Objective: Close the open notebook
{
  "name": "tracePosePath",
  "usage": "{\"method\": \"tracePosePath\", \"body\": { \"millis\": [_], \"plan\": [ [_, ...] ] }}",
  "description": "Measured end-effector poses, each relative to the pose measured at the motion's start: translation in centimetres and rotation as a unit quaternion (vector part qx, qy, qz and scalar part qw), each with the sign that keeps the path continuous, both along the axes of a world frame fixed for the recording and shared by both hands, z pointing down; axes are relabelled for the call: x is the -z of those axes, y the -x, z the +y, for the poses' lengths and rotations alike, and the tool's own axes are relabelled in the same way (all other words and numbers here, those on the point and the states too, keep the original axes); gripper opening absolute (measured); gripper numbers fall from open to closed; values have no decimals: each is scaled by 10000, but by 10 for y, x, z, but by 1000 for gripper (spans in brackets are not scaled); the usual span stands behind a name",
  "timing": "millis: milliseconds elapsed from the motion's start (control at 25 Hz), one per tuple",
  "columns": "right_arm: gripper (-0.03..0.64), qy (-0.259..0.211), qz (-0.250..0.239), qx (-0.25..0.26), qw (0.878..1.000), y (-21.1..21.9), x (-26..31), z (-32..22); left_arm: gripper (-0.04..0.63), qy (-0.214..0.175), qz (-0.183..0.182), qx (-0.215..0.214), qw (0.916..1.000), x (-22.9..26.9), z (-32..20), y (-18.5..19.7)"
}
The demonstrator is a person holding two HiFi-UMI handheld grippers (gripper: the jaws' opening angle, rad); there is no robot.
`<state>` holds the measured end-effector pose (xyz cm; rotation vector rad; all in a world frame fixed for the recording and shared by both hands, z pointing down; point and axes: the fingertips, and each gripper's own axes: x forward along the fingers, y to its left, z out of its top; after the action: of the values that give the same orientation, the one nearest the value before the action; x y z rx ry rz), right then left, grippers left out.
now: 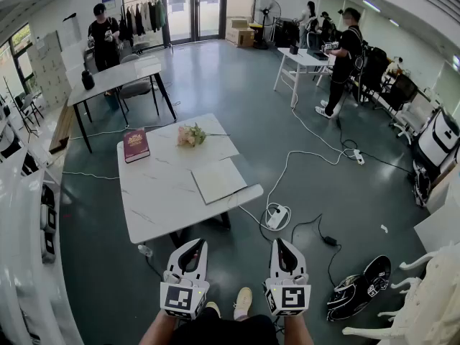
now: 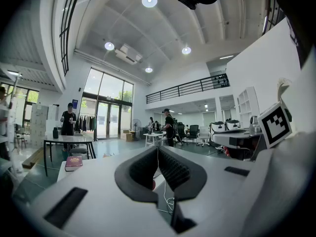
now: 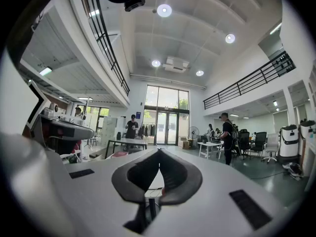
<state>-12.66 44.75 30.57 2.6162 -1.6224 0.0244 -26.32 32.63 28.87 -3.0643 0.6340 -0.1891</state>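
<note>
A pale notebook (image 1: 218,180) lies flat as a single rectangle near the front right of the white marble table (image 1: 162,192). A dark red closed book (image 1: 135,144) (image 2: 73,163) sits at the table's far left, and a small bunch of flowers (image 1: 191,136) lies in the far middle. Both grippers hang short of the table's near edge, over the floor. My left gripper (image 1: 190,247) (image 2: 158,150) is shut with nothing between its pads. My right gripper (image 1: 283,245) (image 3: 159,153) is shut too and holds nothing.
White cables and a power strip (image 1: 277,216) lie on the floor right of the table. A black bag (image 1: 359,290) and a white chair (image 1: 424,304) are at the lower right. A dark-legged desk (image 1: 115,77) stands behind, and people stand at the back.
</note>
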Motion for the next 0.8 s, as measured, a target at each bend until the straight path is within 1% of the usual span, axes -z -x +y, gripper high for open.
{"method": "tracePosePath", "body": {
  "millis": [160, 360, 800],
  "plan": [
    [17, -70, -78, -12, 9999, -16, -2, -2, 25, 31, -34, -52, 10000, -10, 0, -15],
    [17, -6, -46, 90, 9999, -42, -6, -5, 25, 58, -44, -69, 9999, -16, 2, -43],
    [17, -9, -39, 409, 9992, -111, -15, -16, 25, 29, -17, 308, 9995, -23, -2, -103]
  ]
}}
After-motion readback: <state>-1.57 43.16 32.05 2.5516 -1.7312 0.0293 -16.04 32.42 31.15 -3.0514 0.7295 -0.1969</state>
